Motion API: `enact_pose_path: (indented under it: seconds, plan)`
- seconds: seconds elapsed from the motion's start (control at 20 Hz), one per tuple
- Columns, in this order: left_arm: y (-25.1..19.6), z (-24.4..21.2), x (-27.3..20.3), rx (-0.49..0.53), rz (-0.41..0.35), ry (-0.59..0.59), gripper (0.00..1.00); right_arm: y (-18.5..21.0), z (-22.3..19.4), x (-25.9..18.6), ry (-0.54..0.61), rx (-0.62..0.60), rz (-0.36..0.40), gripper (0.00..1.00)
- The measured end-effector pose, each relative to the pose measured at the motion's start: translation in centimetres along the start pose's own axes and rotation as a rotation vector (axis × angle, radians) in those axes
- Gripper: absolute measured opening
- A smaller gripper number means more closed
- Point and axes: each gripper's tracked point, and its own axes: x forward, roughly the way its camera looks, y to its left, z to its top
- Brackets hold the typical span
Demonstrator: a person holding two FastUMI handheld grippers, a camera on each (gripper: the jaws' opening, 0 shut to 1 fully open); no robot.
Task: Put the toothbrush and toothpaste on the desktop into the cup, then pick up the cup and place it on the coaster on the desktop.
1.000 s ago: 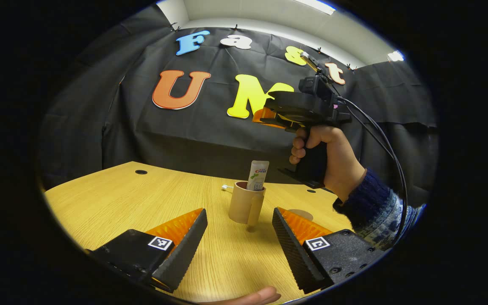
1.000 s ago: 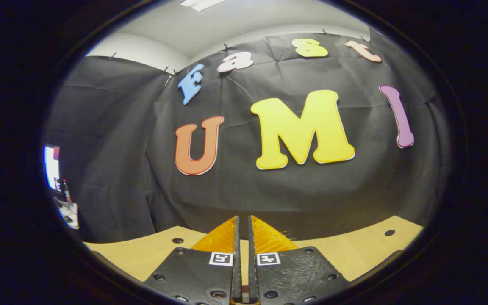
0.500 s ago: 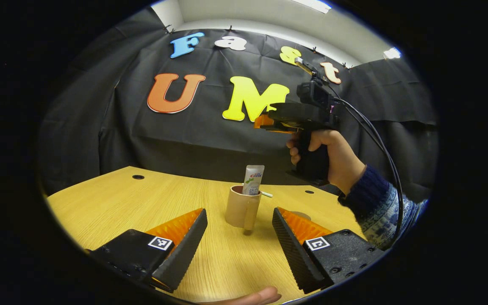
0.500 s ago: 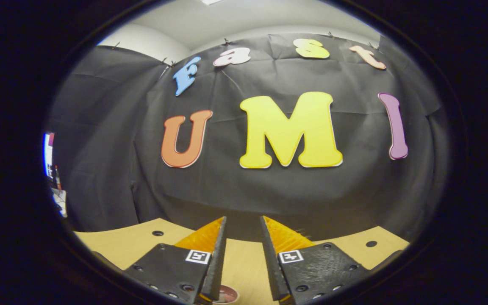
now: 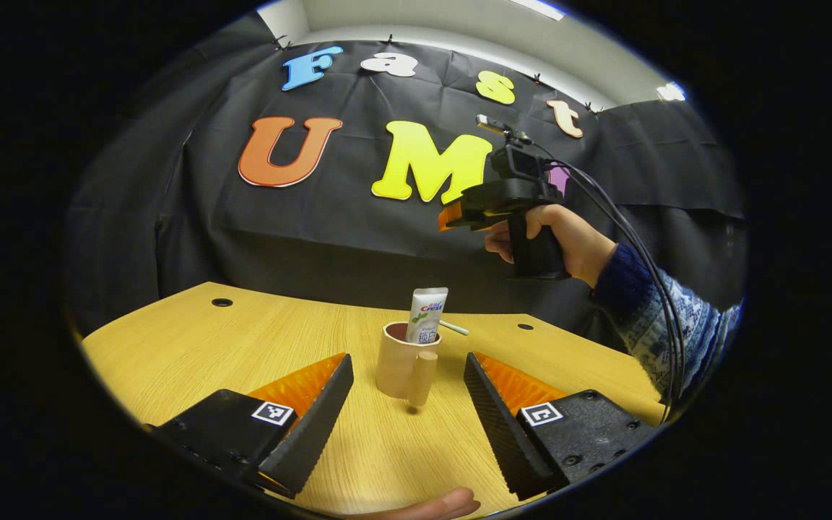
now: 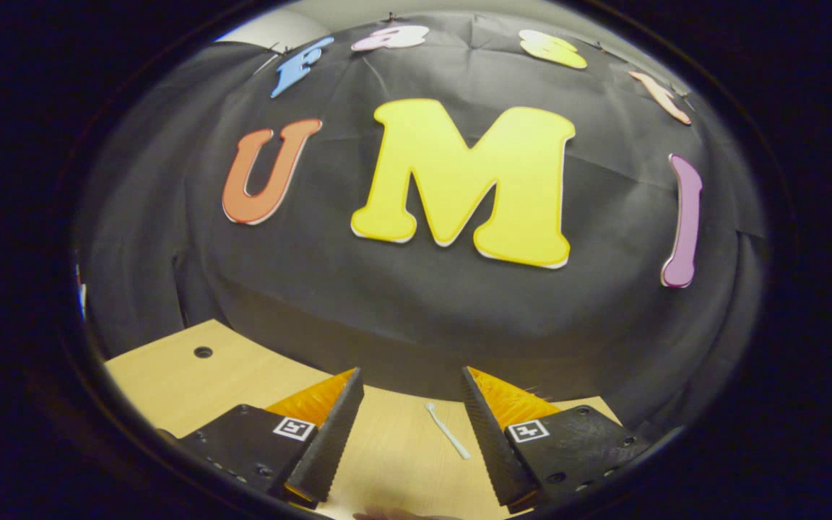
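Note:
A tan cup (image 5: 403, 365) with a handle stands on the wooden desktop (image 5: 243, 339), and a white toothpaste tube (image 5: 427, 315) sticks upright out of it. Just behind the cup lies a thin white toothbrush (image 5: 453, 328), flat on the wood. My left gripper (image 5: 406, 359) is open, low over the desk, with the cup a little ahead between its fingers and untouched. My right gripper (image 6: 412, 372) is open and holds nothing; the toothbrush (image 6: 448, 431) lies on the desk below, between its fingers. In the left gripper view the right gripper (image 5: 452, 215) hangs high, behind and to the right of the cup.
A hand in a blue patterned sleeve (image 5: 633, 289) holds the right gripper, and cables trail from it. Small round holes (image 5: 222, 302) mark the desktop near its far edge. A fingertip (image 5: 430, 505) shows at the near edge. The black cloth wall stands close behind the desk.
My right gripper went from shut to open, moved toward the wall and tipped down, bringing the toothbrush into its view. My left gripper stayed open and edged closer to the cup.

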Motion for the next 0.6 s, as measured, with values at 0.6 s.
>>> enact_pose_path:
  seconds: [0.6]
  plan:
    - [2.5,-1.9,3.6,-0.020,0.030,0.049,0.98,-4.4,-13.1,16.8,0.478,-0.161,-0.082,0.92]
